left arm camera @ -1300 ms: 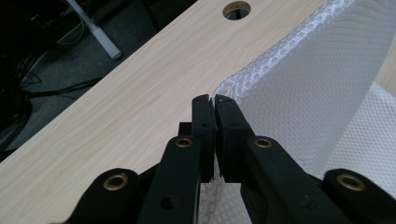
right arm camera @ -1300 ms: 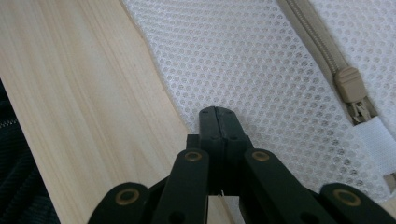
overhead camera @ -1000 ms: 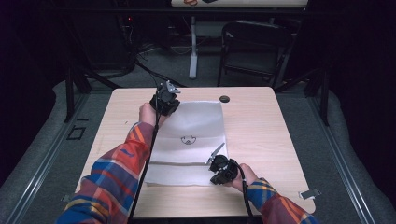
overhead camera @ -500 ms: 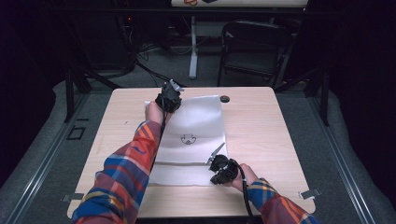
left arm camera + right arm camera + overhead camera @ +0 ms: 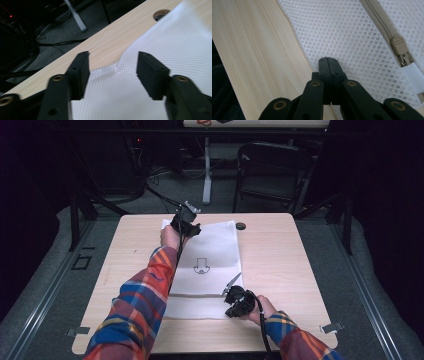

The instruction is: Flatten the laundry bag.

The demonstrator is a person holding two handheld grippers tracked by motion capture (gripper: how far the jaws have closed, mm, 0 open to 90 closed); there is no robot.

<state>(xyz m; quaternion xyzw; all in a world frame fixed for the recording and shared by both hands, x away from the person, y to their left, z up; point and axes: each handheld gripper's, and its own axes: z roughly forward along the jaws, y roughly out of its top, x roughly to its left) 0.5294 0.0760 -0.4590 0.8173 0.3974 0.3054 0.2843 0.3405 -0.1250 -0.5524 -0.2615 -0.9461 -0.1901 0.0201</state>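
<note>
A: Your left gripper (image 5: 112, 72) has just spread over the mesh bag's (image 5: 210, 265) far corner, gripping nothing; earlier it sat nearer.

B: Your right gripper (image 5: 329, 61) is pressed together at the bag's near edge; any pinch is hidden.

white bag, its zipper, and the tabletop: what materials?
White bag: looks like synthetic mesh fabric, matte, with small round holes throughout. Zipper: beige, probably plastic, dull finish. Table: pale wood grain, smooth, likely laminate, though solid wood can't be ruled out.
</note>
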